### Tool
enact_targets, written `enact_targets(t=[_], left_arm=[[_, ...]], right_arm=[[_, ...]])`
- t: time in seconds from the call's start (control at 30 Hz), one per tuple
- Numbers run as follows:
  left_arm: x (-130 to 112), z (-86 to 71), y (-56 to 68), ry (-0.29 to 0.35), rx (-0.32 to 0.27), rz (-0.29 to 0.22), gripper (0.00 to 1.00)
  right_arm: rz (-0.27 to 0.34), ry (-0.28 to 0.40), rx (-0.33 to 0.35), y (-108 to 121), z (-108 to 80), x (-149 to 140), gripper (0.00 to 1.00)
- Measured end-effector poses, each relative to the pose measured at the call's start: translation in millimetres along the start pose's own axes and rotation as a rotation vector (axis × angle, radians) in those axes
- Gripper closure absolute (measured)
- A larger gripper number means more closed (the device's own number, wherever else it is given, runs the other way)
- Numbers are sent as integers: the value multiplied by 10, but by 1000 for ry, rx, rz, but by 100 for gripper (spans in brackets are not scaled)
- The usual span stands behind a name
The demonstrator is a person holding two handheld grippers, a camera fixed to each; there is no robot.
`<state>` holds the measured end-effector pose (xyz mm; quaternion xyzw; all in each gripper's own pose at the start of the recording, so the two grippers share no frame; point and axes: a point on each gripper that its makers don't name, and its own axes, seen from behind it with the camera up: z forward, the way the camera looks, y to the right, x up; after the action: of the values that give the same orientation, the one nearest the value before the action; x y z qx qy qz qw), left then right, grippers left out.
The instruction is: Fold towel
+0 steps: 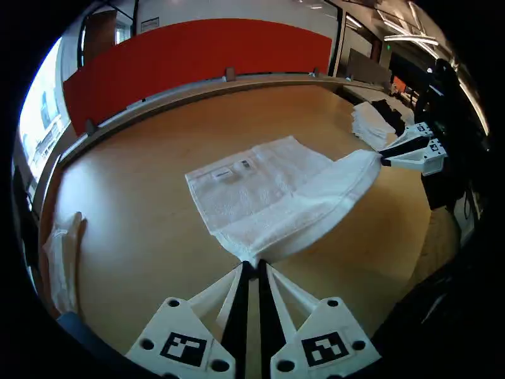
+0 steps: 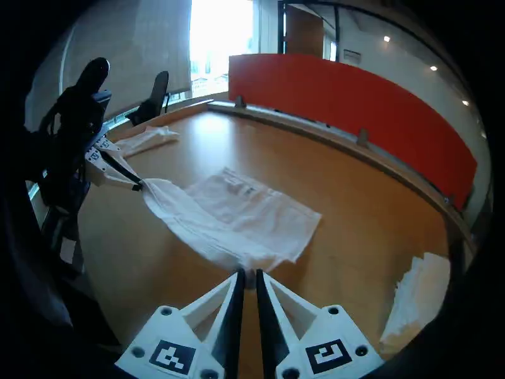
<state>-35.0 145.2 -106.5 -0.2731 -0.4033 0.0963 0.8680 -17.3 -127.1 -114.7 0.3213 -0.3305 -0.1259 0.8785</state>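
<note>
A white towel (image 1: pixel 271 189) lies on the wooden table (image 1: pixel 145 208), its near edge lifted off the surface between the two grippers. My left gripper (image 1: pixel 253 268) is shut on one near corner of that edge. My right gripper (image 2: pixel 248 275) is shut on the other corner. In the left gripper view the right gripper (image 1: pixel 382 158) shows at the far right, pinching the towel's corner. The right gripper view has the left gripper (image 2: pixel 137 185) at the left, held by a person in dark clothing. The towel (image 2: pixel 240 218) there sags between both grips, with a small label on its flat part.
A stack of folded white towels (image 1: pixel 372 123) sits at the table's far right, dark cloth beside it. Another white cloth (image 1: pixel 63 265) lies at the left edge. A red partition (image 1: pixel 189 60) runs behind the table. An office chair (image 2: pixel 151 98) stands by the window.
</note>
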Motion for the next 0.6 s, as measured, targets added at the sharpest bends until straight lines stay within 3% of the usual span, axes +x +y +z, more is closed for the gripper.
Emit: enact_targets(t=[0.33, 0.6], left_arm=[[188, -291, 105, 25, -20, -11, 90], [208, -421, 193, 22, -39, -21, 90]], right_arm=[[12, 29, -8, -46, -336, 180, 87], [11, 23, -8, -96, -488, 192, 87]])
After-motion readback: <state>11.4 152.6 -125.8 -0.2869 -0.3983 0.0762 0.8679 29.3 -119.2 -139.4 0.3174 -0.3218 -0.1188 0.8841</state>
